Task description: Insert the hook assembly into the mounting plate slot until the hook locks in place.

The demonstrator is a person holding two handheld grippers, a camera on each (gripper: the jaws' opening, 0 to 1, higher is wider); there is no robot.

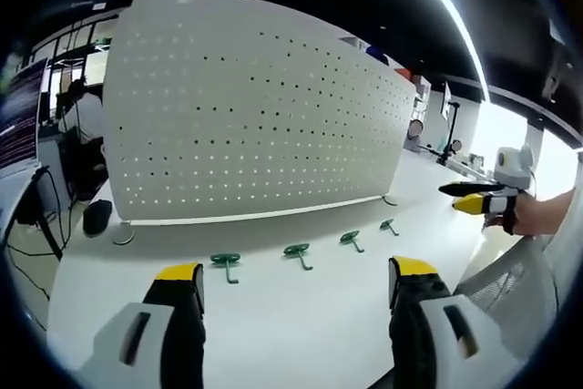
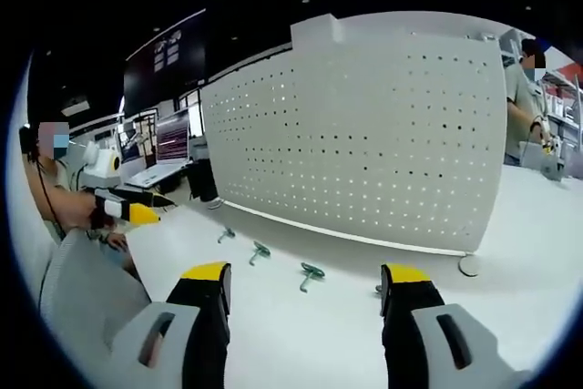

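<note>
Pegboard mounting plate stands upright on white table, seen at an angle in both views. Four green hooks lie in a row on table just in front of the board, apart from each other, none inserted. Left gripper jaws apart, holding nothing. Right gripper jaws apart, also nothing between them, above the table near the hooks.

Both tongs, left and right, hover with jaws spread wide, holding nothing.
</note>
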